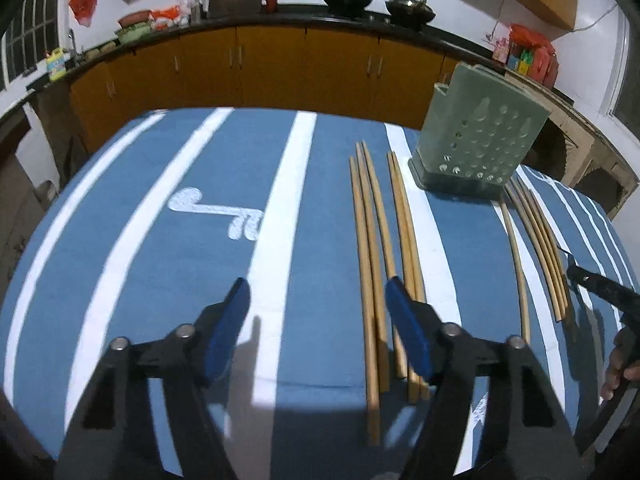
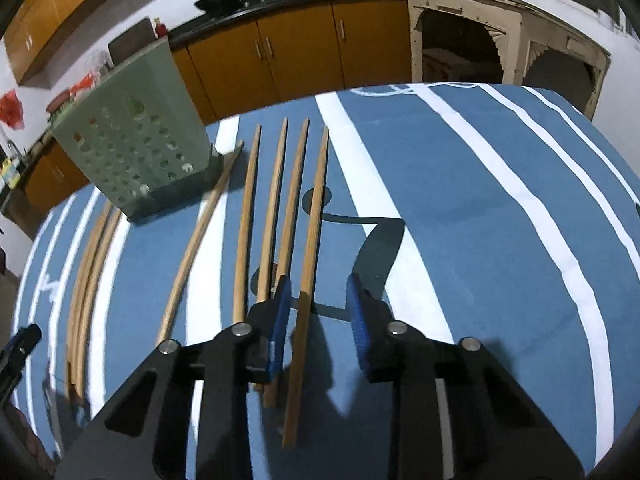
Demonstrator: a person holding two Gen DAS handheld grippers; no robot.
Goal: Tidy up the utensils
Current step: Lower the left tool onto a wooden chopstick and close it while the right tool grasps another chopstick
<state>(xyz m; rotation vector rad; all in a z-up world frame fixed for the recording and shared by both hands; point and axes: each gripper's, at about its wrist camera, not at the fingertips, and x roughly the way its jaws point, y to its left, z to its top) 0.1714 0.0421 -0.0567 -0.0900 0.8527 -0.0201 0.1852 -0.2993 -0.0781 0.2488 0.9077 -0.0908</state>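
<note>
— Kitchen cabinets in orange run behind the bench, which has a blue cloth with white stripes. Where are the chopsticks?

— All lie flat on the cloth, near the green holder. This holder has many round holes and stands upright at the far part of the bench. One group of five chopsticks lies just left of the holder, another group just right of it, both pointing away from the cameras.

— And the left gripper?

— Its blue fingers are spread wide and hold nothing. It hovers in front of the holder, with the right finger above the near ends of the left group.

— The right gripper?

— Also released, fingers apart. One chopstick from the right group lies on the cloth between them, closer to the left finger; I cannot tell if it touches. Three more lie beside it toward the holder, and one single stick lies tilted, its far tip by the holder base.
</note>
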